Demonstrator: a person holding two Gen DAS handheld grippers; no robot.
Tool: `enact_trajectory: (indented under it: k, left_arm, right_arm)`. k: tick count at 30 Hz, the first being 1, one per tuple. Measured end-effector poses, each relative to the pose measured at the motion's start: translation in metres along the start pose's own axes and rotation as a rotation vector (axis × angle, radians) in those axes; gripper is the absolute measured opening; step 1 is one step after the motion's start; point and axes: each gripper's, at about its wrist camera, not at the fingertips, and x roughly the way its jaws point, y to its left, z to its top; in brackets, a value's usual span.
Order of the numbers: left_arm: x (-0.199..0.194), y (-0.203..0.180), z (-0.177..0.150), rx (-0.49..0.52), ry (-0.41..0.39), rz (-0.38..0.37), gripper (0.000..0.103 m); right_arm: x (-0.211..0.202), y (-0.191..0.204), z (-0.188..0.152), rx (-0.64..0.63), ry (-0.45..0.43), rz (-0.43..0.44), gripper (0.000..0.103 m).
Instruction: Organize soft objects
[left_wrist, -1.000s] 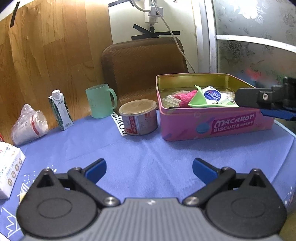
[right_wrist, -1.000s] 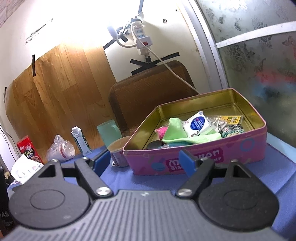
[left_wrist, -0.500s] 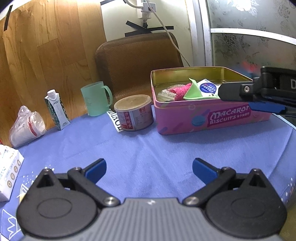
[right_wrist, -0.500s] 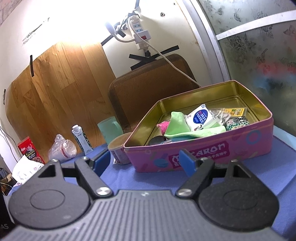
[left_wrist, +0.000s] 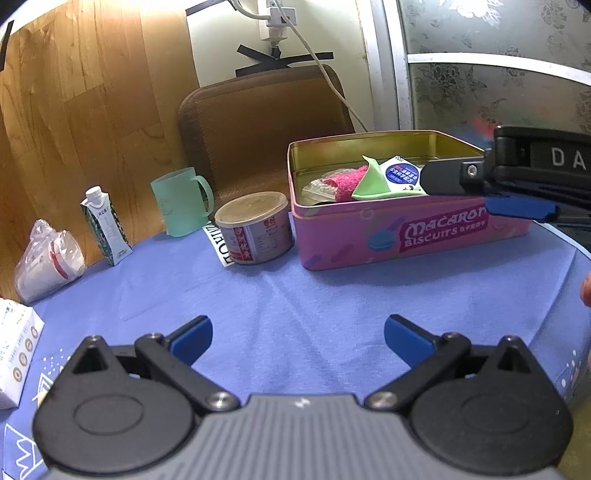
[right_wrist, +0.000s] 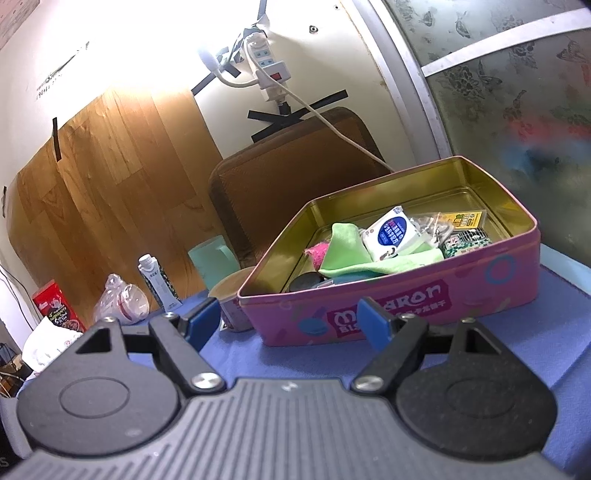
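A pink Macaron biscuit tin (left_wrist: 406, 236) (right_wrist: 491, 284) stands open on the blue tablecloth. Inside lie a green cloth (left_wrist: 371, 181) (right_wrist: 343, 251), a fuzzy pink item (left_wrist: 349, 181) (right_wrist: 317, 254), a white and blue tissue pack (left_wrist: 400, 173) (right_wrist: 393, 230) and small packets. My left gripper (left_wrist: 297, 338) hovers open and empty over bare cloth in front of the tin. My right gripper (right_wrist: 286, 321) is open and empty just before the tin's front wall; in the left wrist view it (left_wrist: 517, 199) reaches in from the right over the tin's near right corner.
Left of the tin stand a round can (left_wrist: 255, 232), a green mug (left_wrist: 183, 201), a small milk carton (left_wrist: 105, 225) and a bagged cup (left_wrist: 48, 266). A white box (left_wrist: 14, 358) sits at the left edge. A brown chair back (left_wrist: 258, 129) rises behind the table.
The tin sits a little lower in both views than a second ago, and the right gripper reaches further left across the left wrist view. Both grippers stay open and empty.
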Motion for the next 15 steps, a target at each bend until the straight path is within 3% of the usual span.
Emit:
enact_trajectory:
  k: [15]
  left_arm:
    - [-0.026, 0.0, 0.008, -0.007, -0.099, 0.011, 0.103]
  right_arm:
    - [-0.003, 0.001, 0.001, -0.005, -0.014, -0.009, 0.083]
